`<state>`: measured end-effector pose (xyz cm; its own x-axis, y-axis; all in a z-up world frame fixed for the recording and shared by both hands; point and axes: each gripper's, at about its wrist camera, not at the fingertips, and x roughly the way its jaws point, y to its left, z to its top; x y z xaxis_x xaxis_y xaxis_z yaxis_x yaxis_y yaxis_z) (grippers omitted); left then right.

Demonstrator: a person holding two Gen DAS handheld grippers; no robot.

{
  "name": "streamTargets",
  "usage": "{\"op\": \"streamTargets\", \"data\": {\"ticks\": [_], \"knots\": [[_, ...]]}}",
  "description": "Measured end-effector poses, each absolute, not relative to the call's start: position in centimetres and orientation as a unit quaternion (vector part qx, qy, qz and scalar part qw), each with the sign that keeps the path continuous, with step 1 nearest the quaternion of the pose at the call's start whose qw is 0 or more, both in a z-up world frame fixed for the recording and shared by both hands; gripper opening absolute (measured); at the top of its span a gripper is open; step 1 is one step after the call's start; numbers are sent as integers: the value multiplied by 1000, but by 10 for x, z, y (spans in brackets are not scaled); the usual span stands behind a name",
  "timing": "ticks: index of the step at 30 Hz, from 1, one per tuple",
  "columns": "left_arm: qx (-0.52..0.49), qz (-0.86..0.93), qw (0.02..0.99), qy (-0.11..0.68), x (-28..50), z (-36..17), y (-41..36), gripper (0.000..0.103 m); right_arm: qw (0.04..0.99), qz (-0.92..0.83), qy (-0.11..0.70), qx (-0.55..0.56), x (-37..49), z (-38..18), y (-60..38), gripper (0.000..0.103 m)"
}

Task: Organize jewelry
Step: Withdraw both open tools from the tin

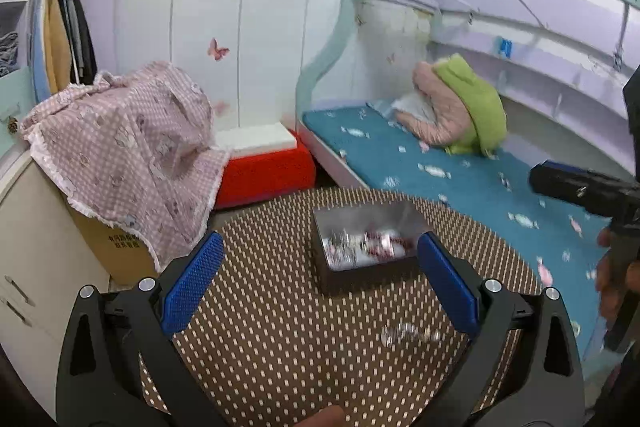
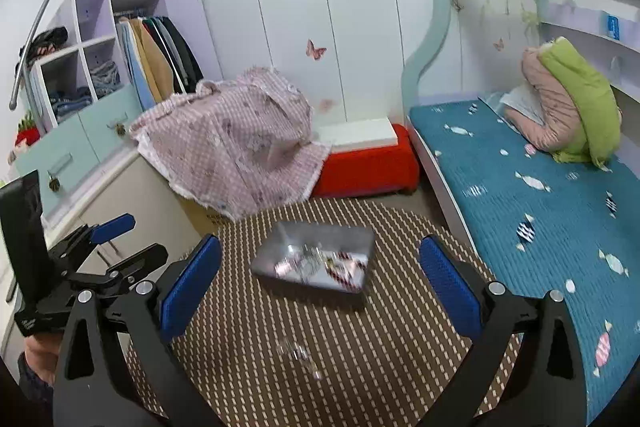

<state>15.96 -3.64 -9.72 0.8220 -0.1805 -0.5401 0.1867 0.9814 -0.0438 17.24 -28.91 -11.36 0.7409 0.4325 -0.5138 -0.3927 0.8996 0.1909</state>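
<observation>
Left wrist view first: the left tool point(image 1: 320, 283) hovers with its blue pads wide apart, gripping nothing, over a round worktop point(image 1: 256, 339) covered in a brown dotted mat. Centre frame sits a dark open box point(image 1: 362, 247) with blurred, shiny pieces already inside, so some sorting looks done. Lower right of centre, a clear beaded bracelet point(image 1: 410, 335) lies loose on the mat, apart from the box; that one, I'd judge, is left to go in. Right wrist view: the right tool point(image 2: 320, 287) is likewise spread and empty, box point(image 2: 316, 261) ahead, bracelet point(image 2: 298, 351) nearer. Around it, from left: open wardrobe point(image 2: 100, 39), pink checked cloth point(image 2: 236, 135), red stool point(image 2: 368, 163), bunk bed point(image 2: 520, 195).
</observation>
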Motion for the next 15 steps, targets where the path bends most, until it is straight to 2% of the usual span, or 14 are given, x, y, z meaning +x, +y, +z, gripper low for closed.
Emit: {"op": "streamTargets", "data": {"ticks": [15], "knots": [[84, -140, 910, 380, 175, -203, -90, 97, 894, 217, 391, -7, 148, -204, -296, 96]]}}
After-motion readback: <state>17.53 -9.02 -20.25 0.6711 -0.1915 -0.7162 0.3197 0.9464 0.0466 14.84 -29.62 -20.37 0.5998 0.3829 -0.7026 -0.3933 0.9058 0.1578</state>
